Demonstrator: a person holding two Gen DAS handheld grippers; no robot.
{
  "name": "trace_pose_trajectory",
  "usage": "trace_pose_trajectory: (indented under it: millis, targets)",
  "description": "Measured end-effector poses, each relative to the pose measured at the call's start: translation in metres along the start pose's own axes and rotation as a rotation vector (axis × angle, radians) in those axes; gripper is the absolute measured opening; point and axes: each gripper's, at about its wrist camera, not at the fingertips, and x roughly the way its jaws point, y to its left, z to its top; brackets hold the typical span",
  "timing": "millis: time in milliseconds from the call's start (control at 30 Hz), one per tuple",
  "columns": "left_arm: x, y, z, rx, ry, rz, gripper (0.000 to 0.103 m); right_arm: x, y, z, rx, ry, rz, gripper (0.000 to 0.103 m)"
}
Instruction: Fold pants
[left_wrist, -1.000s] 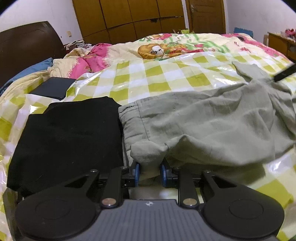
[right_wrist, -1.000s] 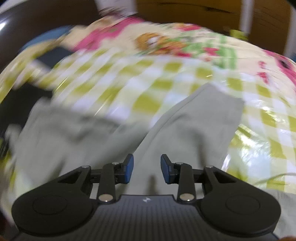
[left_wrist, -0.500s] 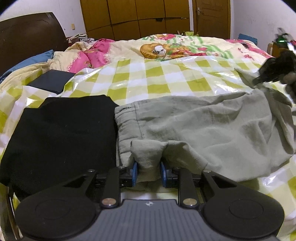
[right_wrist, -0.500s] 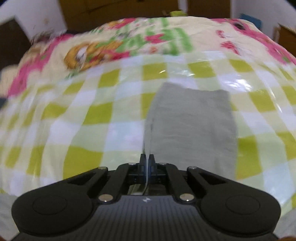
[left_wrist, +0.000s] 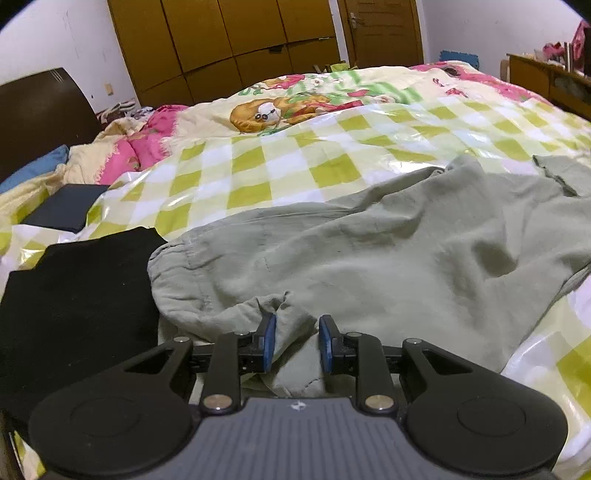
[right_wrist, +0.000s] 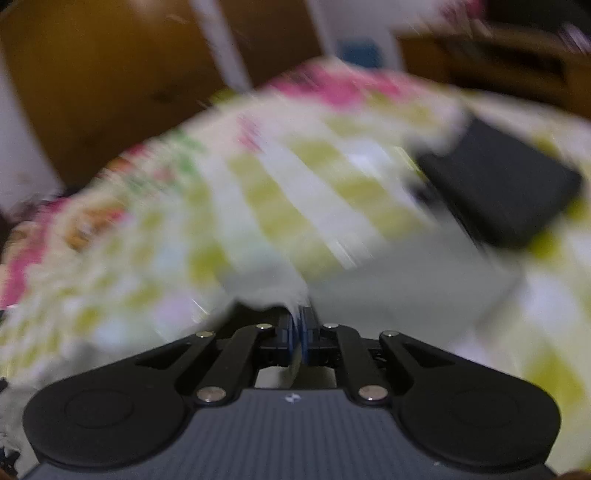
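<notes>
Here, at the bottom centre of the left wrist view, our left gripper (left_wrist: 293, 341) has its blue pads (left_wrist: 268, 343) set a modest way apart with a bunched fold of the grey-green pants (left_wrist: 369, 258) pressed between them, so it has hold of the cloth near the waistband end. From that pinch the pants spread upward and to the right across the middle of the frame, rumpled, with a leg end reaching the right edge. Just left of the pants, touching their gathered waistband, lies a black garment (left_wrist: 74, 295) in the lower left. Both rest on the green-and-white checked cover (left_wrist: 258, 173) of the bed. Farther up we see a cartoon quilt (left_wrist: 295, 107), a dark flat item (left_wrist: 62, 212) at mid left, and wooden wardrobe doors (left_wrist: 229, 48) along the top.

In the right wrist view, heavily blurred, our right gripper (right_wrist: 300, 338) sits at bottom centre with its jaws nearly together and opening slightly; a thin edge of pale grey cloth is caught between the pads (right_wrist: 305, 336), and the same grey pants fabric (right_wrist: 406, 288) fans out to the right of centre. A dark rectangular object (right_wrist: 498, 184) shows in the upper right here, on the checked cover (right_wrist: 295, 192). Only the left view shows the black garment and the waistband; only the right view shows the thin pinch on the pants' edge.
</notes>
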Motion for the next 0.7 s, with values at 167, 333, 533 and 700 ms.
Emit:
trace_pose_trajectory:
  millis: [167, 333, 533, 700]
  targets:
    - [-0.012, 0.014, -0.009, -0.040, 0.009, 0.010, 0.039, -0.029, -0.006, -0.027, -0.029, -0.012, -0.085, 0.009]
    - [-0.013, 0.040, -0.019, -0.164, 0.014, 0.015, 0.039, -0.055, 0.082, -0.035, -0.346, -0.086, 0.156, 0.015]
    - [-0.012, 0.063, -0.023, -0.212, 0.008, 0.056, 0.039, 0.000, 0.216, -0.051, -0.520, 0.091, 0.560, 0.028]
    - [-0.009, 0.071, -0.031, -0.233, 0.014, 0.041, 0.039, 0.026, 0.324, -0.089, -0.845, 0.140, 0.811, 0.039]
